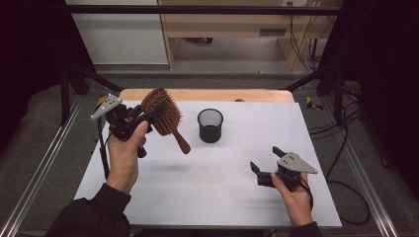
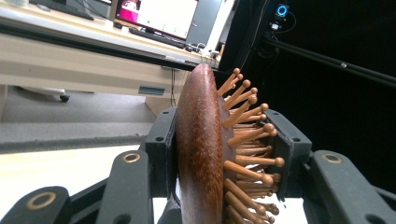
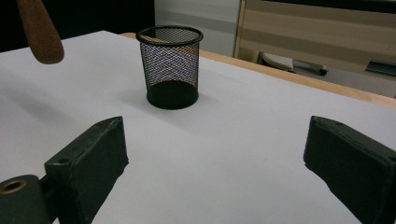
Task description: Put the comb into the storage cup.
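A brown wooden hairbrush [image 1: 165, 116] hangs in the air at the table's left, handle pointing down and to the right. My left gripper [image 1: 150, 112] is shut on its head. In the left gripper view the brush head [image 2: 201, 154] stands edge-on between the two black pads, with the bristles against the right pad. A black mesh cup [image 1: 210, 125] stands upright and empty near the middle back of the white tabletop. My right gripper [image 1: 267, 159] rests low at the front right, open with nothing between its jaws. The right gripper view has the cup [image 3: 170, 66] ahead and the brush handle tip [image 3: 42, 32] at upper left.
The white tabletop [image 1: 217, 173] has a wooden strip [image 1: 207, 95] along its far edge. Metal rails run down both sides, with cables [image 1: 346, 148] on the floor at the right. A desk and cabinets stand beyond the table.
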Demonstrator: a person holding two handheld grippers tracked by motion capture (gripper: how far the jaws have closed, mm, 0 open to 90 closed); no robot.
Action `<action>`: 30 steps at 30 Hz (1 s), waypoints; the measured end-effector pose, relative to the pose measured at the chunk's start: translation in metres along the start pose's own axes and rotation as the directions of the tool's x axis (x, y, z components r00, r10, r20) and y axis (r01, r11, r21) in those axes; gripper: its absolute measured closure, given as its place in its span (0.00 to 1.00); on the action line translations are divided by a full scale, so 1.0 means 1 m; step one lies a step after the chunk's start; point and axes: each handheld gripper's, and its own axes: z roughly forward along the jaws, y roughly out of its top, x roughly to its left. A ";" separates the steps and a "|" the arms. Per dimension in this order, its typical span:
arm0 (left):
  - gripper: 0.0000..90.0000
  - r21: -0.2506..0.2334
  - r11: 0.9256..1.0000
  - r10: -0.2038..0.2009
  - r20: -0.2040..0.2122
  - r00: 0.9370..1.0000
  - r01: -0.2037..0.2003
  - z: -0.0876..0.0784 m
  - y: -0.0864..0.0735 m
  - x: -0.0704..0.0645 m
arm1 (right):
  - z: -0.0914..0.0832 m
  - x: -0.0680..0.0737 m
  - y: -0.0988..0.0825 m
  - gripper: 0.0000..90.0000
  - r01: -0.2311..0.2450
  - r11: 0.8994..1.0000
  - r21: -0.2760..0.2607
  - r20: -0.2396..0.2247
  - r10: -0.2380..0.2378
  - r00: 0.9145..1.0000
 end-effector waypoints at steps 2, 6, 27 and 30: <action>0.57 -0.003 1.000 -0.002 0.001 1.000 0.002 0.004 0.002 -0.001 | 0.000 0.001 0.000 0.07 0.003 1.000 0.003 0.000 -0.003 1.000; 0.57 -0.013 1.000 -0.009 0.005 1.000 0.009 0.009 0.007 -0.001 | 0.001 0.002 0.000 0.07 0.005 1.000 0.005 -0.002 -0.005 1.000; 0.57 -0.022 0.999 -0.031 0.019 0.999 0.032 0.021 0.018 0.012 | 0.002 0.002 0.002 0.08 0.004 1.000 0.005 -0.010 -0.004 1.000; 0.57 -0.015 1.000 -0.025 0.024 0.999 0.025 0.021 0.019 0.010 | 0.001 0.002 0.002 0.08 0.004 1.000 -0.002 0.001 -0.004 1.000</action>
